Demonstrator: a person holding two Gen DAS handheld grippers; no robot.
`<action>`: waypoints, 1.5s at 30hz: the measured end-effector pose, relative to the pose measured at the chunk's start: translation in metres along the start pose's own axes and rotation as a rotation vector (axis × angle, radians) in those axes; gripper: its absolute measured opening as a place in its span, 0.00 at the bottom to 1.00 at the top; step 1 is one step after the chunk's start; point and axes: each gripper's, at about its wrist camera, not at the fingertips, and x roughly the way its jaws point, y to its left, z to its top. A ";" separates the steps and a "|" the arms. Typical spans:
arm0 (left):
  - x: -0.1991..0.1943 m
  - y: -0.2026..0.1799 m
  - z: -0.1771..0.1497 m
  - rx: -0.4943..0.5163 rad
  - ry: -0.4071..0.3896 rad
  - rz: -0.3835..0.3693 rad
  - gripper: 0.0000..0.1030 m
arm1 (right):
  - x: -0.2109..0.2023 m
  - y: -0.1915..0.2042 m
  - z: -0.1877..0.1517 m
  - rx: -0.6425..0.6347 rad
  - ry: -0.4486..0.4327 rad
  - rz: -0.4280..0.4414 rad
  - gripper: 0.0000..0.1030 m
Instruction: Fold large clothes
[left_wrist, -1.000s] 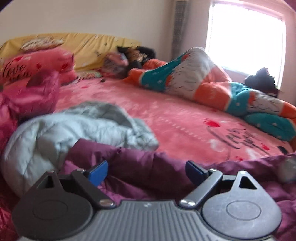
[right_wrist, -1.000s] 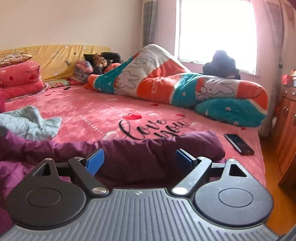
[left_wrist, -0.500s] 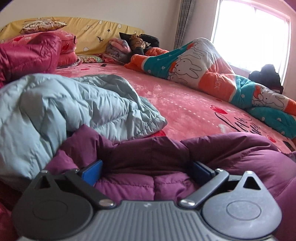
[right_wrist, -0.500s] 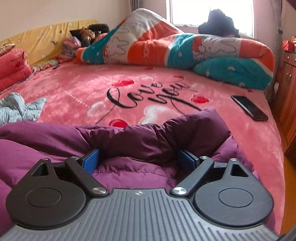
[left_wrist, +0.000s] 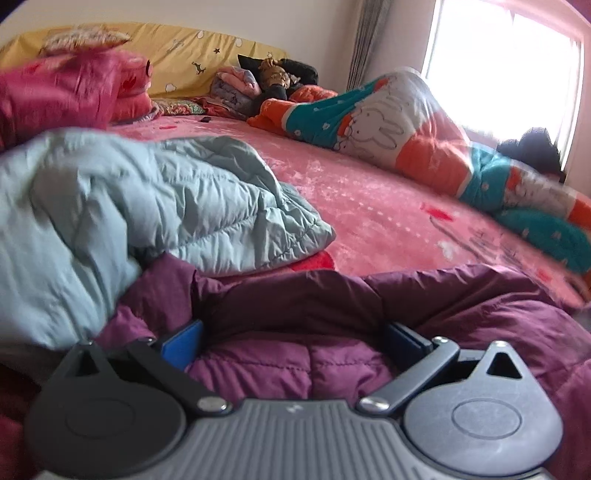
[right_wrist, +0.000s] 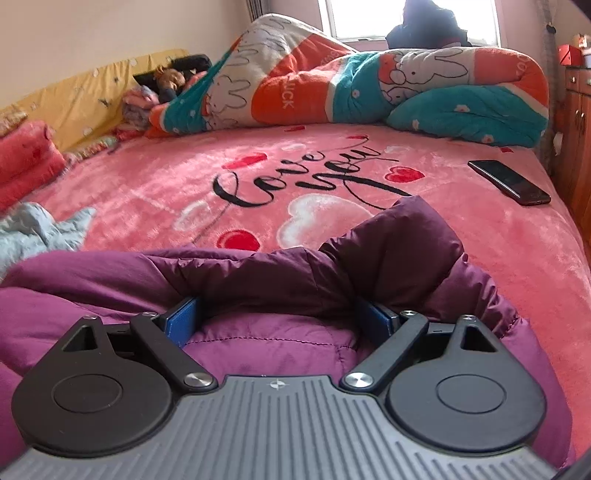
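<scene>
on the pink bed (right_wrist: 480, 240), one purple jacket (right_wrist: 280, 273) between two wide-open, empty grippers, left gripper (left_wrist: 295, 339); right gripper (right_wrist: 282, 317)

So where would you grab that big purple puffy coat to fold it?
Probably the raised ridge along the purple coat's far edge. It stands up off the pink bedspread as a thick fold, so the right gripper, coming from the near side with jaws wide, can close across it. The flat quilted panel nearer the camera offers nothing to pinch.
</scene>
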 end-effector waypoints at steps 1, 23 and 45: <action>-0.008 -0.004 0.002 -0.005 -0.001 0.003 0.95 | -0.005 -0.004 0.002 0.014 -0.001 0.017 1.00; 0.026 -0.138 -0.019 0.045 0.013 -0.041 1.00 | -0.012 -0.065 0.013 0.178 0.053 -0.137 1.00; -0.110 -0.071 -0.020 0.091 -0.033 -0.105 0.99 | -0.049 -0.137 0.012 0.563 0.031 0.155 1.00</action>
